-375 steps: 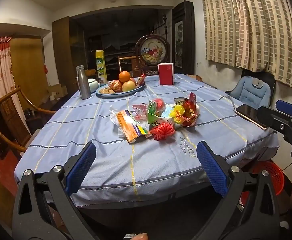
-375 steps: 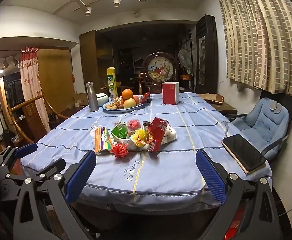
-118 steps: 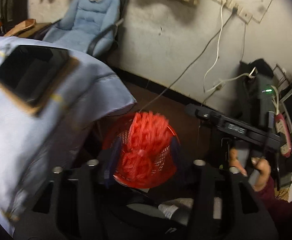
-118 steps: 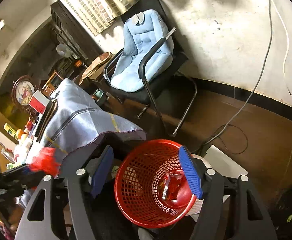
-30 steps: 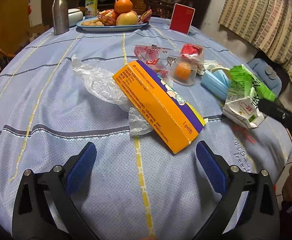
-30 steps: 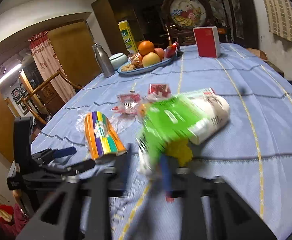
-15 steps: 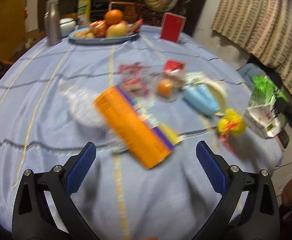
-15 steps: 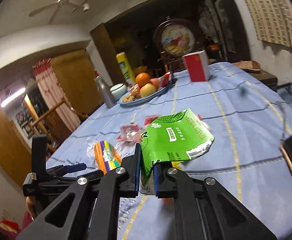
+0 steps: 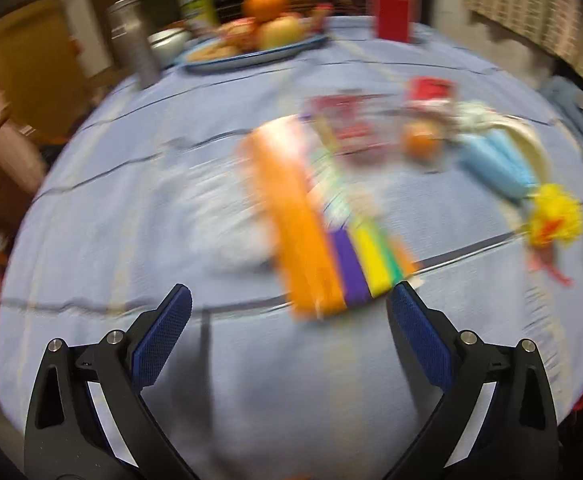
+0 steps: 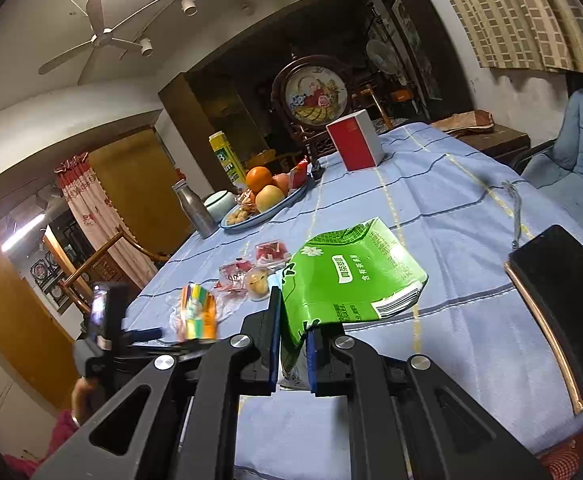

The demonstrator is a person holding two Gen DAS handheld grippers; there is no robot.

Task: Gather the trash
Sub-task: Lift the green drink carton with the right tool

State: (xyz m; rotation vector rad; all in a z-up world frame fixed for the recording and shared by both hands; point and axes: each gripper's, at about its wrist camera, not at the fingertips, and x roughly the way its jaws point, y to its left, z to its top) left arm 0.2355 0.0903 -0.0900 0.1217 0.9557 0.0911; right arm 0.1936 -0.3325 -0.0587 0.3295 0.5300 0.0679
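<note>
The right gripper is clenched on a green carton, its 2 blue pads pinching the carton's near end so that the flattened carton juts forward above the blue tablecloth. The left gripper is released, its 2 blue pads wide apart over the cloth, with nothing between them; just beyond it lies an orange box with purple, yellow and green stripes, partly on clear plastic wrap, all blurred. Further right on the cloth sit a yellow pompom, a blue face mask, red snack packets and a small jelly cup. A fruit plate and a red box stand at the far side. A dark tablet lies near the cloth's right edge.
</note>
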